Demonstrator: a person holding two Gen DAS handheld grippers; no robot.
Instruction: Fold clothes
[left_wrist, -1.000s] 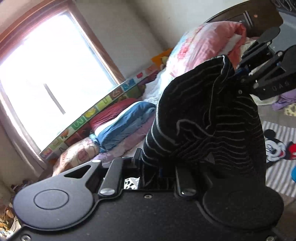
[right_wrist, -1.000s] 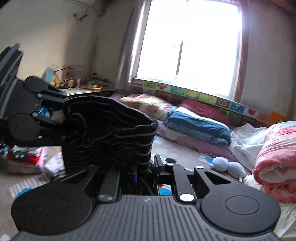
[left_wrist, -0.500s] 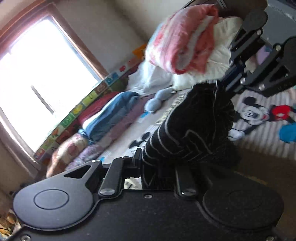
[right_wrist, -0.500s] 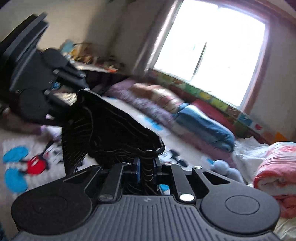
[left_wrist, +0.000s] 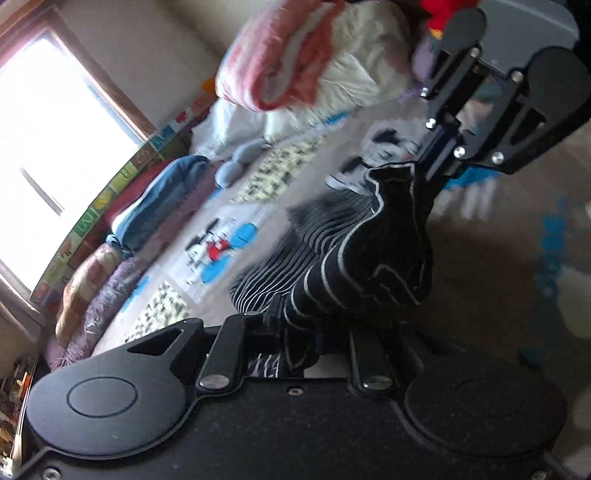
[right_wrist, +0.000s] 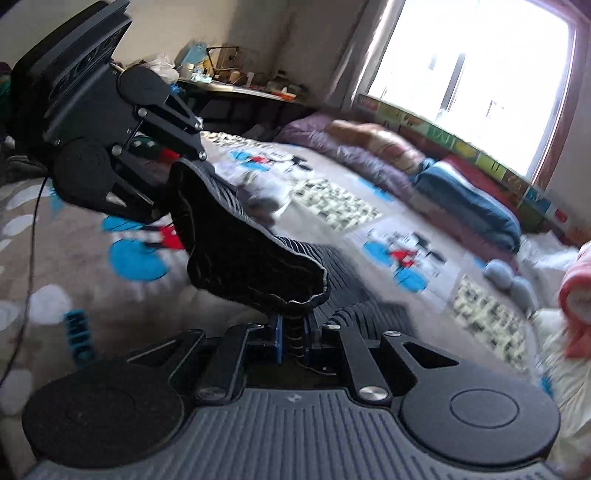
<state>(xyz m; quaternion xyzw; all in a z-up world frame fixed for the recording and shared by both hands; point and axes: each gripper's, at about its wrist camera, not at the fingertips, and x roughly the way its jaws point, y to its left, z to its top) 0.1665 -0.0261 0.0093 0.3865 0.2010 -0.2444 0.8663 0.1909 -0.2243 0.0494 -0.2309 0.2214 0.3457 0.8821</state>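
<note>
A bedroom, bright from a wide window (right_wrist: 465, 62), with a cartoon-print bedspread (right_wrist: 369, 236) covering the bed that both cameras look across. No box, basket or other container shows clearly, so nothing can be told of contents.

Nearest in the left wrist view, the left gripper (left_wrist: 295, 343) has its jaws pressed together on a bunched edge of the black striped garment (left_wrist: 369, 251). In the right wrist view, the right gripper (right_wrist: 293, 334) likewise pinches a gathered edge of the same garment between its blue-lined jaws. The cloth hangs as a dark, thin-striped band strung between the two grippers, and its lower part spreads onto the bedspread below and beyond them.

Both grippers tilt downward toward the bed and face each other: each camera shows the other tool across the garment, the right one high at the right of the left view, the left one at the upper left of the right view.

Farther off lie a grey plush toy (left_wrist: 236, 166), a folded blue quilt (right_wrist: 469, 199) against the picture-block border under the window, and a rolled pink-and-white duvet (left_wrist: 295, 66). A cluttered desk (right_wrist: 236, 85) stands by the far wall.
</note>
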